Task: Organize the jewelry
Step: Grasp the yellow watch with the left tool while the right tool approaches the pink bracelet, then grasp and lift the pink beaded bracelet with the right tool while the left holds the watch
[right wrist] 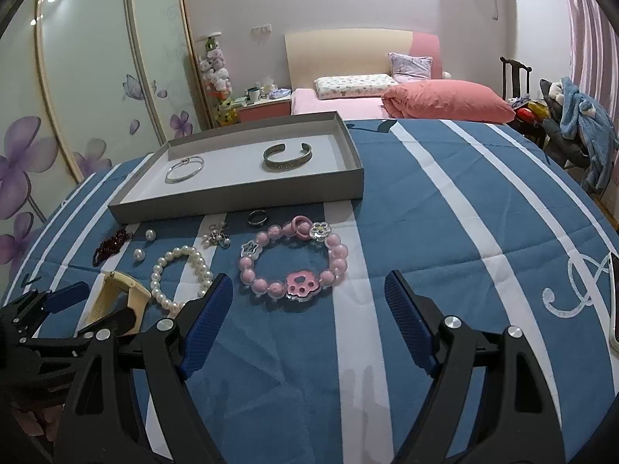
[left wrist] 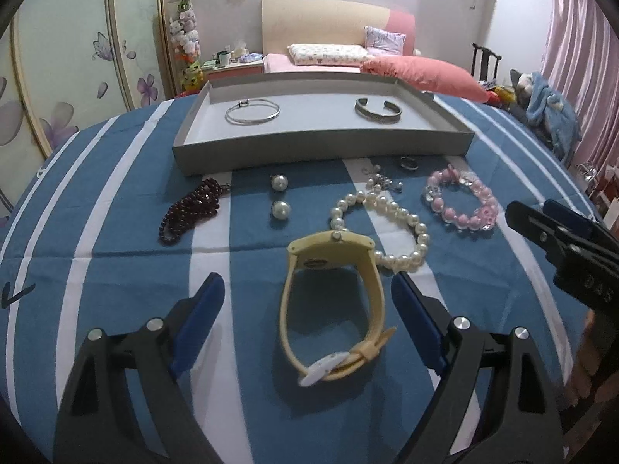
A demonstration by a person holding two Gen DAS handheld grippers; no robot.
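Observation:
A grey tray (left wrist: 309, 152) (right wrist: 232, 197) holds a thin silver bangle (left wrist: 252, 112) (right wrist: 184, 170) and a wide metal cuff (left wrist: 378, 111) (right wrist: 287, 157). On the striped cloth lie a yellow watch (left wrist: 332, 301) (right wrist: 116, 297), a pearl bracelet (left wrist: 383, 228) (right wrist: 182, 274), a pink bead bracelet (left wrist: 460, 199) (right wrist: 294, 266), dark red beads (left wrist: 191, 208) (right wrist: 110, 245), two pearl earrings (left wrist: 279, 195) (right wrist: 145, 243), a ring (left wrist: 408, 162) (right wrist: 257, 217) and a small charm (left wrist: 383, 182) (right wrist: 217, 237). My left gripper (left wrist: 307, 324) is open around the watch. My right gripper (right wrist: 309, 321) is open, just short of the pink bracelet.
The blue and white striped cloth (right wrist: 445, 232) covers the table. A bed with pink bedding (left wrist: 418, 71) stands behind, a chair with clothes (right wrist: 572, 127) at the right, and a wardrobe with flower doors (right wrist: 77, 96) at the left. A phone edge (right wrist: 613, 301) shows at far right.

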